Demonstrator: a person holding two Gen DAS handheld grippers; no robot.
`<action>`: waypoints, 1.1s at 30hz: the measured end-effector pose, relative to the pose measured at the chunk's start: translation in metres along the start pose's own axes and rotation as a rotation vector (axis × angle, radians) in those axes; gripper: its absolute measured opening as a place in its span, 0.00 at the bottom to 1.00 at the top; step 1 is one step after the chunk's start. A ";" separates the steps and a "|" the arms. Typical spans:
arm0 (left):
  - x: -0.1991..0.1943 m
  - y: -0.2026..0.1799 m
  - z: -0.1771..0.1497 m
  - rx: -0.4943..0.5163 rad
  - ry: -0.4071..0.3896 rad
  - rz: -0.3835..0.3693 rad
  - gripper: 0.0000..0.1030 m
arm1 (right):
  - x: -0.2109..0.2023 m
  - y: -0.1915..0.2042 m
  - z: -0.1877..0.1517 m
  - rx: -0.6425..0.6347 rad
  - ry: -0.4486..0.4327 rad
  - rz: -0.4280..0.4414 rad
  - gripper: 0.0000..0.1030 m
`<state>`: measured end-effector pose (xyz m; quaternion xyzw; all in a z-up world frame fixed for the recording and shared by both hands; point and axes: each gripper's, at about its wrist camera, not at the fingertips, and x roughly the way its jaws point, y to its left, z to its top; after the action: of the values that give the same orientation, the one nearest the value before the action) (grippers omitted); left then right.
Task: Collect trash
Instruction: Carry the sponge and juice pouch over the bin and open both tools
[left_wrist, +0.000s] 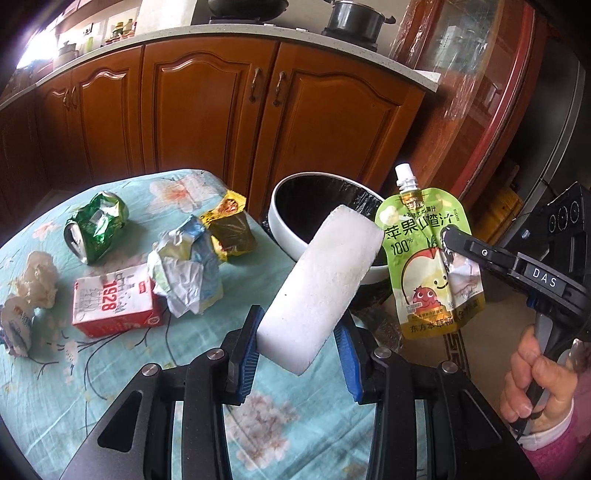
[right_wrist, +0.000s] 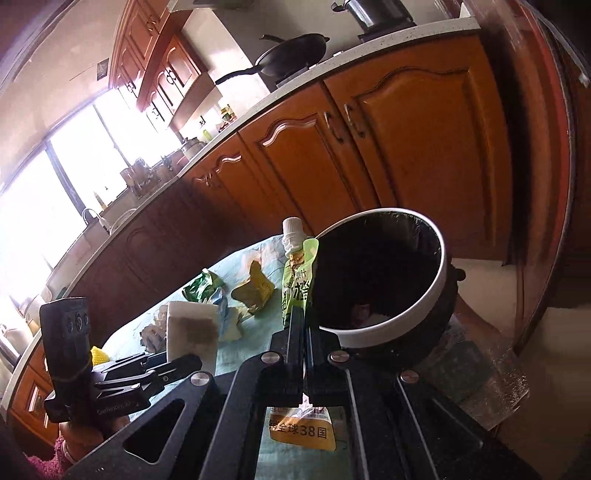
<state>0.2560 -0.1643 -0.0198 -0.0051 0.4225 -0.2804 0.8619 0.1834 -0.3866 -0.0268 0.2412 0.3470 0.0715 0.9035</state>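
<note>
Left gripper (left_wrist: 295, 339): we clamp a white foam block (left_wrist: 321, 280).
Right gripper (left_wrist: 448, 240): pinched on our green juice pouch (left_wrist: 424, 266), beside the bin (left_wrist: 295, 236).
Left on bench (left_wrist: 110, 387): crushed can (left_wrist: 96, 227), red carton (left_wrist: 114, 302), yellow wrapper (left_wrist: 229, 229), crumpled papers.

— Looking at the table (left_wrist: 55, 406): wearing a pale blue floral cloth, carrying a crushed green can (left_wrist: 96, 226), a red-and-white carton (left_wrist: 116, 301) lying flat.

— Also carrying crumpled paper wrappers (left_wrist: 186, 275) touching that carton, a yellow packet (left_wrist: 229, 226) behind, tissue wads (left_wrist: 37, 284) sitting at the left edge.
</note>
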 end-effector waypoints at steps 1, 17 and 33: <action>0.005 -0.003 0.004 0.008 0.002 -0.002 0.36 | 0.001 -0.002 0.003 0.002 -0.009 -0.006 0.00; 0.094 -0.030 0.078 0.062 0.065 0.016 0.36 | 0.029 -0.025 0.049 -0.034 -0.075 -0.123 0.00; 0.162 -0.032 0.108 0.055 0.147 0.051 0.43 | 0.069 -0.052 0.068 -0.029 -0.014 -0.174 0.02</action>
<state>0.3983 -0.2952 -0.0597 0.0500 0.4768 -0.2695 0.8352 0.2776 -0.4381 -0.0494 0.1973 0.3592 -0.0038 0.9121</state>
